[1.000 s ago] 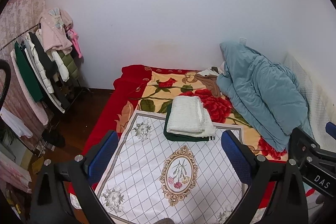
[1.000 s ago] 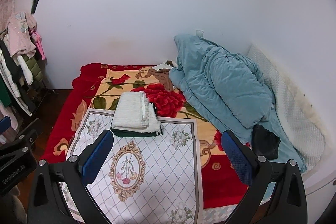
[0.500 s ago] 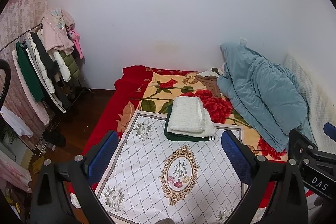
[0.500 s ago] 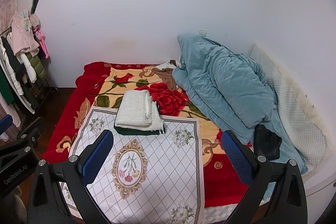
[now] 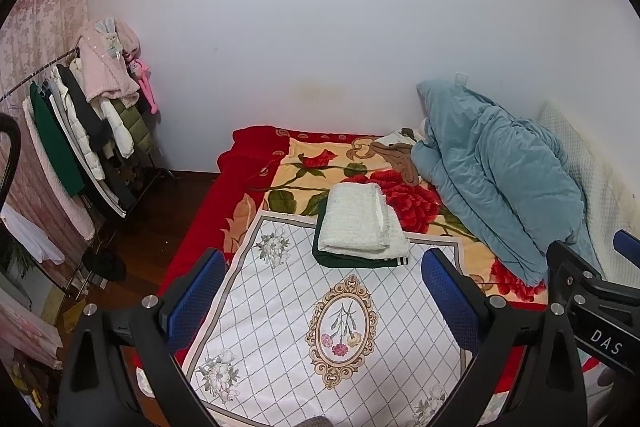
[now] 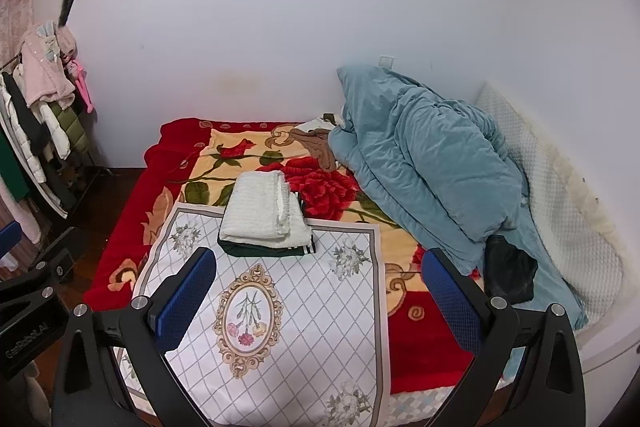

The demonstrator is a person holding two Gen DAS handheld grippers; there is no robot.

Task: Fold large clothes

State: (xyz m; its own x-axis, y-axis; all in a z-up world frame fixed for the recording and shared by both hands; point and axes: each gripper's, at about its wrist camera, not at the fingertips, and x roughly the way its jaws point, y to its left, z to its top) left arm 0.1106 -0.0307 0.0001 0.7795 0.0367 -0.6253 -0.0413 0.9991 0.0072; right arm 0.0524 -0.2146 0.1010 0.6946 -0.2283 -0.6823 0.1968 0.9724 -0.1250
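A folded white knit garment [image 5: 360,223] [image 6: 262,207] lies on top of a folded dark green garment [image 5: 352,259] [image 6: 264,249], stacked at the far edge of a white diamond-patterned cloth [image 5: 332,319] [image 6: 280,311] spread on the bed. My left gripper [image 5: 324,301] hangs open above the near part of the cloth, holding nothing. My right gripper [image 6: 320,299] is open too, well short of the stack. The right gripper's body [image 5: 592,303] shows at the right edge of the left wrist view.
A crumpled teal duvet [image 5: 496,179] [image 6: 424,163] fills the bed's right side, with a black item [image 6: 510,273] beside it. A red floral blanket [image 5: 304,167] covers the bed. A clothes rack [image 5: 80,139] stands left on the wooden floor. A brown garment [image 6: 316,147] lies near the wall.
Both cameras have shifted slightly, so the bed and stack sit a little to the right in the right wrist view. The clothes have not moved and both grippers stay open.
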